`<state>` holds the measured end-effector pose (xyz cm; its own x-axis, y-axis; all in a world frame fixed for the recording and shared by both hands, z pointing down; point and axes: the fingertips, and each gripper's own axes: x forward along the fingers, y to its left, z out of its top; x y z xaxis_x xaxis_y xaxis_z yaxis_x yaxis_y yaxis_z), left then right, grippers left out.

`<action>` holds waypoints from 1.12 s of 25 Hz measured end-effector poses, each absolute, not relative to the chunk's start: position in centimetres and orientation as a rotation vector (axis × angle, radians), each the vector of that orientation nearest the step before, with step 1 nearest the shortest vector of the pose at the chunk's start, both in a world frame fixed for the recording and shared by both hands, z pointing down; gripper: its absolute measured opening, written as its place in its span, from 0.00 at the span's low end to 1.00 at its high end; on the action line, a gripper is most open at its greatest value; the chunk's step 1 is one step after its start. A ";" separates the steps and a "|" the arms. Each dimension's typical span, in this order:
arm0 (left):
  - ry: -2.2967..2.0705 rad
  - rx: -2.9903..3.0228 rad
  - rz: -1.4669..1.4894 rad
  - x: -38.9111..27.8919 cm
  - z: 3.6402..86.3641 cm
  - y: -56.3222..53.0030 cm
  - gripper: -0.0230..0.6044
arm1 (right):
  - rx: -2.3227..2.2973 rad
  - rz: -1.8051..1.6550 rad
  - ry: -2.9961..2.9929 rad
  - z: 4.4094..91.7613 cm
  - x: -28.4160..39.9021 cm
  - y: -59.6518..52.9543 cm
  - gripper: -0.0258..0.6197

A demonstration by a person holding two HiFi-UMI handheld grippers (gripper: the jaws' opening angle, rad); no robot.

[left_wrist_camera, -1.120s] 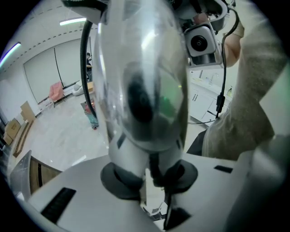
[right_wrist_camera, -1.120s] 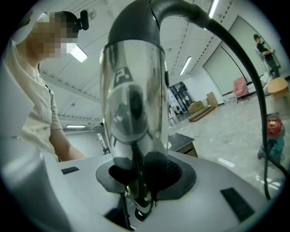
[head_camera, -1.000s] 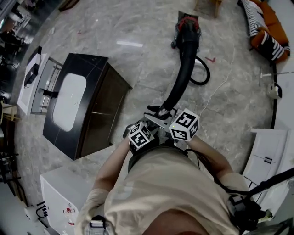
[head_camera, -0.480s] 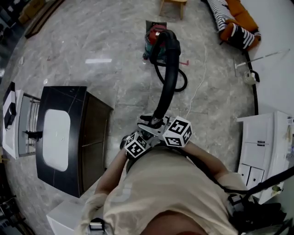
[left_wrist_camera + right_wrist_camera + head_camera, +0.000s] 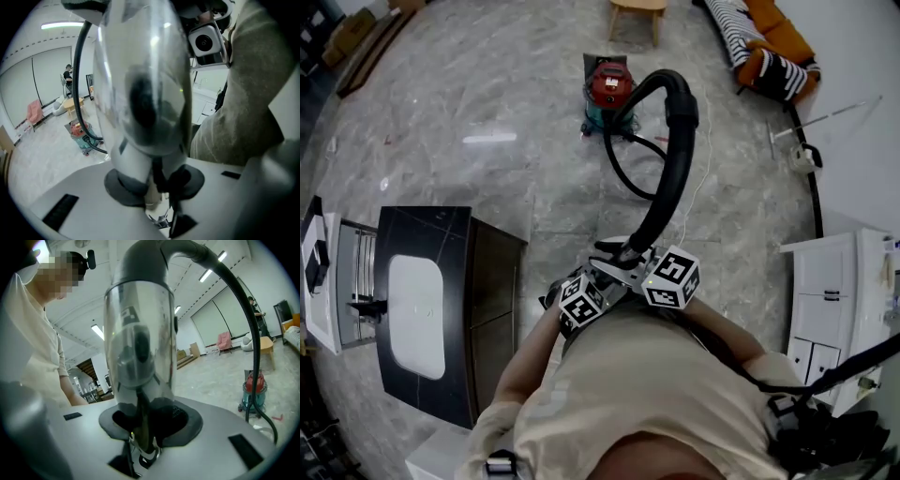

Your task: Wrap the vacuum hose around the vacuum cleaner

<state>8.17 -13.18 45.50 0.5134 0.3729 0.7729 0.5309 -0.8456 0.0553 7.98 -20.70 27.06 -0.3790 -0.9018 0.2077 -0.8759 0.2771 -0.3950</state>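
Observation:
A red and teal vacuum cleaner (image 5: 607, 89) stands on the marble floor at the far side. Its black hose (image 5: 677, 159) loops on the floor, rises in a tall arch and comes down to my hands. Both grippers hold its end close to my waist. The left gripper (image 5: 607, 270) and right gripper (image 5: 634, 262) are each shut on the clear nozzle piece (image 5: 140, 93) (image 5: 138, 348). That piece fills both gripper views between the left gripper (image 5: 157, 182) jaws and the right gripper (image 5: 145, 422) jaws. The vacuum cleaner (image 5: 80, 136) (image 5: 253, 390) shows small behind.
A dark cabinet with a white top (image 5: 441, 300) stands at my left. White cabinets (image 5: 834, 281) are at the right. A wooden stool (image 5: 636, 9) and an orange sofa with striped cushions (image 5: 769, 47) lie beyond the vacuum. A thin white cord (image 5: 703, 197) runs over the floor.
The hose has risen from a nearly straight run into a high arch bowed to the right. Both grippers stay at my waist, still shut on the nozzle.

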 end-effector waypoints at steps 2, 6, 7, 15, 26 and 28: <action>-0.746 -2.554 -1.252 9.6 45.3 -14.0 0.21 | -1.695 -0.675 2.455 26.7 9.6 -21.2 0.24; -0.695 -2.533 -1.295 13.6 45.1 -15.3 0.21 | -1.635 -0.623 2.455 26.2 13.9 -21.9 0.24; -0.680 -2.526 -1.311 14.8 45.0 -15.6 0.21 | -1.618 -0.611 2.456 26.0 15.2 -22.0 0.24; -0.613 -2.511 -1.351 26.2 43.1 -14.1 0.21 | -1.484 -0.446 2.599 23.5 25.9 -19.3 0.24; -0.634 -2.543 -1.299 38.0 41.3 -12.5 0.21 | -1.476 -0.308 2.613 21.2 36.8 -17.7 0.24; -0.659 -2.537 -1.289 39.5 41.4 -12.5 0.21 | -1.506 -0.302 2.607 21.4 38.3 -17.8 0.24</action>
